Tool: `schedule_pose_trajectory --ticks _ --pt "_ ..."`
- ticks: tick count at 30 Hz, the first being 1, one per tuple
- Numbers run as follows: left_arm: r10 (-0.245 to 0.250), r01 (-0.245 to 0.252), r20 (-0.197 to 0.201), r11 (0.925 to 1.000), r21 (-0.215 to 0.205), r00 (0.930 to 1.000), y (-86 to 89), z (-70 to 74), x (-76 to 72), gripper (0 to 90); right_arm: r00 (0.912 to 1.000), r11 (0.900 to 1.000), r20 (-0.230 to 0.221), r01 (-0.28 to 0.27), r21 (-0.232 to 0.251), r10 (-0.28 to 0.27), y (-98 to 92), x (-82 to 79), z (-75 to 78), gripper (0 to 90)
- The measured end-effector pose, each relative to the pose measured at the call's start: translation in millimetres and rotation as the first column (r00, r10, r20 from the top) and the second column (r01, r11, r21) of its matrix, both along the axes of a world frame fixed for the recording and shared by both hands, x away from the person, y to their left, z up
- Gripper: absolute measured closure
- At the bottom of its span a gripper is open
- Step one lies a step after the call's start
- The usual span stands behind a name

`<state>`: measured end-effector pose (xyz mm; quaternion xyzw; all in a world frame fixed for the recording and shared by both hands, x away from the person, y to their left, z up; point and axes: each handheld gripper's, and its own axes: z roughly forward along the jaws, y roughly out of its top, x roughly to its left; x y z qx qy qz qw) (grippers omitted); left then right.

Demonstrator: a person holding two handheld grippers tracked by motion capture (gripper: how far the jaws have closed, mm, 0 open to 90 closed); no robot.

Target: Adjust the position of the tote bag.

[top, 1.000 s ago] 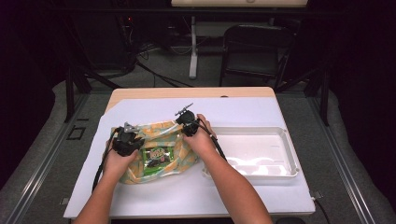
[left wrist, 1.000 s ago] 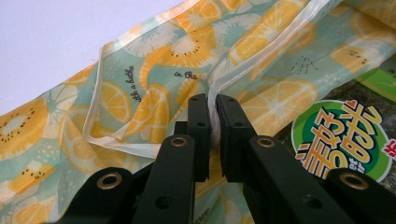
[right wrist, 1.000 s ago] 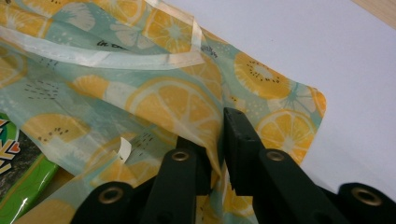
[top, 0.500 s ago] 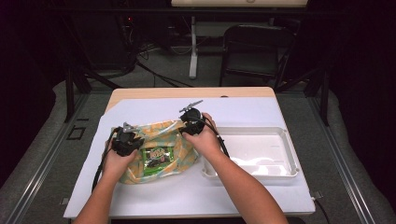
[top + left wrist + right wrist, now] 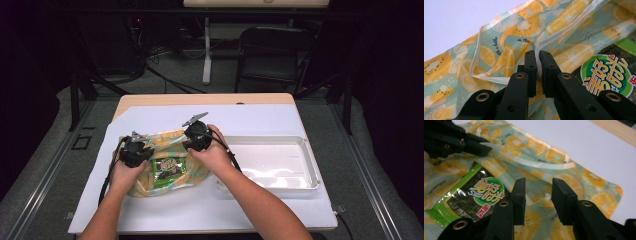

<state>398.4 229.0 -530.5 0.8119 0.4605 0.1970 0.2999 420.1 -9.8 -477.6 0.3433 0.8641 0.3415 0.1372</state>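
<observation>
The citrus-print plastic bag (image 5: 172, 162) lay flat on the white table cover (image 5: 150, 210), left of centre and on the person's side of the table. Its translucent film carried orange and lemon slices on a pale green ground. A green seaweed snack packet (image 5: 170, 168) sat at the middle of the bag, with a round label facing up; whether it lay inside the film or on top of it could not be told.

The left gripper (image 5: 537, 65) was clamped on a raised fold of the bag's clear edge strip, the jaws nearly together with the film pinched between them. In the high view this gripper (image 5: 134, 150) sat at the bag's left end, held in the left hand (image 5: 125, 172).

The right gripper (image 5: 537, 195) hovered over the bag's right half, beside the packet (image 5: 471, 197). Its jaws stood partly apart and had just been closing a little after opening; nothing was between them, and the pads touched no film. In the high view this gripper (image 5: 196, 136) was at the bag's far right corner, held in the right hand (image 5: 212, 155).

A clear plastic tray (image 5: 310, 160) stood to the right of the bag, near it but apart. The wooden tabletop (image 5: 200, 99) showed beyond the cover's far edge.
</observation>
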Motion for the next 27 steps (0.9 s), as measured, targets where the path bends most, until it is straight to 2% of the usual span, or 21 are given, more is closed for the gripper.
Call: schedule_pose_trajectory --ticks 5,10,11,14,17,21,27 --pt "0.006 -0.006 0.008 1.0000 -0.002 0.9999 0.8 -0.3 -0.4 84.7 0.9977 0.995 -0.026 -0.065 -0.078 0.063 13.6 -7.3 -14.1 79.8" --pt "0.005 -0.005 -0.001 1.0000 -0.003 1.0000 2.2 0.0 -0.3 84.7 0.9962 0.990 -0.046 -0.079 -0.115 0.074 11.3 -10.4 -24.0 87.3" --pt "0.006 -0.006 -0.001 1.0000 -0.003 1.0000 2.5 -0.1 -0.3 84.6 0.9959 0.988 -0.051 -0.080 -0.129 0.074 8.7 -10.6 -24.7 88.1" --pt "0.010 -0.010 -0.001 0.9999 -0.003 1.0000 3.1 -0.5 -0.1 84.6 0.9969 0.989 -0.059 -0.060 -0.131 0.053 0.7 -11.8 -28.6 89.2" --pt "0.016 -0.016 0.007 0.9999 -0.004 0.9998 2.7 -1.3 0.0 84.6 0.9955 0.986 -0.088 -0.049 -0.161 0.035 -8.1 -12.4 -32.1 89.5" --pt "0.016 -0.016 0.005 0.9999 -0.002 0.9999 2.8 -1.5 0.3 84.6 0.9954 0.983 -0.095 -0.028 -0.179 0.011 -16.0 -14.7 -37.3 89.7" --pt "0.016 -0.016 -0.003 0.9999 -0.003 0.9999 3.9 -1.8 0.4 84.6 0.9950 0.980 -0.099 -0.026 -0.198 0.006 -20.6 -16.9 -40.3 90.0"
